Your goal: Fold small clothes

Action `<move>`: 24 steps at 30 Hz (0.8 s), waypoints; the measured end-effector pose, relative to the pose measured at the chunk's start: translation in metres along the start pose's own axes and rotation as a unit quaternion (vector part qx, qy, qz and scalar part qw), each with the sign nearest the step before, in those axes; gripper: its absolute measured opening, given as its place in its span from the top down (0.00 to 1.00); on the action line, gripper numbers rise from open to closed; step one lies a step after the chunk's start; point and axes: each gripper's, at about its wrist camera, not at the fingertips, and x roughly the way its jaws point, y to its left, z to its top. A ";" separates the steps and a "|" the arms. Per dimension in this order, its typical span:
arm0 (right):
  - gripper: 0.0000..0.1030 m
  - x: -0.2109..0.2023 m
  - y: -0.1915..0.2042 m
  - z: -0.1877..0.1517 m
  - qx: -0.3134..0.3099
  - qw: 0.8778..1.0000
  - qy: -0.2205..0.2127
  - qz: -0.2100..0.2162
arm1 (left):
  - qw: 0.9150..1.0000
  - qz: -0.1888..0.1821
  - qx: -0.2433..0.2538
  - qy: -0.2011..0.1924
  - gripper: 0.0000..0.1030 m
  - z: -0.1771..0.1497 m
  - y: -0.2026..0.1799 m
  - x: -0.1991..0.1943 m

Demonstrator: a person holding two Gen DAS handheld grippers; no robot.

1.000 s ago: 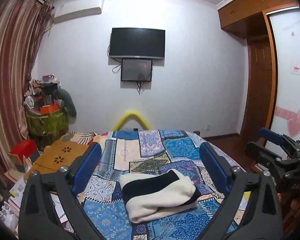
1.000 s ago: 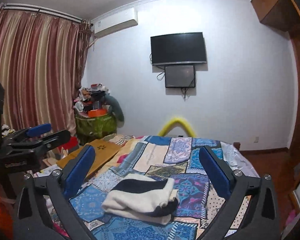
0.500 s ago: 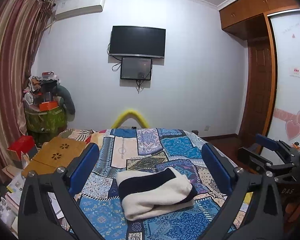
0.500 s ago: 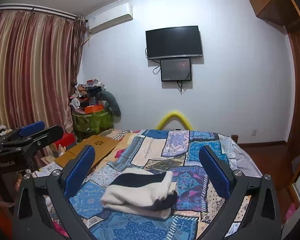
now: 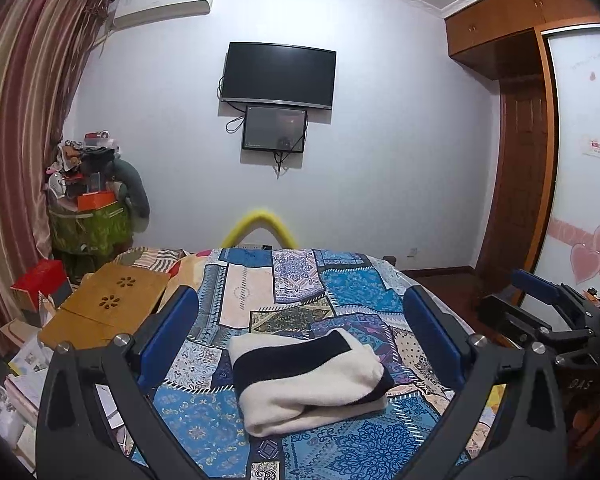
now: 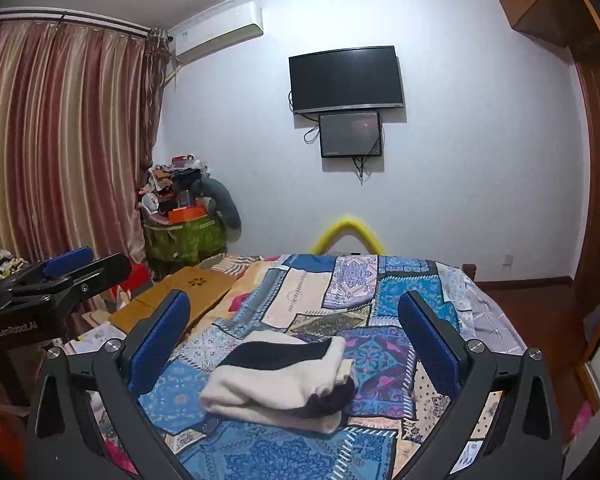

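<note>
Cream wool with a broad black band: the folded garment (image 5: pixel 306 384) lies as a thick bundle on the patchwork bedspread (image 5: pixel 352 288), in the near half of the bed and roughly midway between its left and right edges. We hold both tools above it and clear of it, touching nothing. Our left gripper (image 5: pixel 300 332) has its jaws wide apart and empty, and so has our right gripper (image 6: pixel 296 336); in each view the bundle sits between and below the blue pads (image 5: pixel 168 330), so it lies straight ahead and down from either pair of jaws. Its long axis runs across the bed, left edge to right edge, which is also across the gap of the open jaws, so neither tool could close on it lengthwise without turning. In the left view we see the rounded fold at the near left end; in the right view we see the open, layered end (image 6: pixel 336 380) facing the bed's right edge, with black cloth showing under the cream. We judge that end the nearer one for our right gripper, and the closed end for our left. The bundle looks already folded, so we judge the next move is either a tidy-up of that loose right end or nothing more on this piece.
</note>
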 end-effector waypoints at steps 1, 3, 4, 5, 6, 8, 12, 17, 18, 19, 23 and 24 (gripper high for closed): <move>0.00 -0.001 0.000 0.001 0.000 1.000 0.000 0.000 | 1.000 0.000 0.000 0.000 0.00 0.000 0.000 0.000; 0.00 0.000 0.000 0.001 0.001 1.000 0.001 -0.001 | 1.000 0.000 0.000 0.001 0.00 0.000 0.000 0.000; 0.00 -0.001 0.000 0.001 0.001 1.000 0.001 -0.001 | 1.000 0.000 0.000 0.001 0.00 0.000 0.000 0.001; 0.00 0.000 -0.001 0.001 0.001 1.000 0.002 -0.001 | 1.000 -0.001 0.000 0.001 0.00 0.000 -0.001 0.001; 0.00 0.000 -0.001 0.001 0.002 1.000 0.002 -0.001 | 1.000 -0.002 0.001 0.002 0.00 -0.001 -0.002 0.002; 0.00 0.000 -0.001 0.001 0.003 1.000 0.003 -0.001 | 1.000 -0.003 0.003 0.003 0.00 -0.001 -0.003 0.003; 0.00 0.001 -0.001 0.001 0.004 1.000 0.004 -0.002 | 1.000 -0.006 0.003 0.005 0.00 -0.002 -0.005 0.005; 0.00 0.000 -0.003 0.001 0.005 1.000 0.003 -0.003 | 1.000 -0.010 0.001 0.007 0.00 -0.002 -0.006 0.005; 0.00 0.000 -0.003 0.001 0.006 1.000 0.003 -0.003 | 1.000 -0.012 0.000 0.008 0.00 -0.001 -0.006 0.005; 0.00 0.000 -0.004 0.002 0.006 1.000 0.003 -0.004 | 1.000 -0.014 0.000 0.008 0.00 -0.001 -0.006 0.005; 0.00 0.000 -0.005 0.001 0.009 1.000 0.003 -0.005 | 1.000 -0.019 -0.001 0.012 0.00 -0.002 -0.007 0.006; 0.00 0.000 -0.005 0.001 0.009 1.000 0.003 -0.005 | 1.000 -0.020 -0.001 0.012 0.00 -0.002 -0.007 0.006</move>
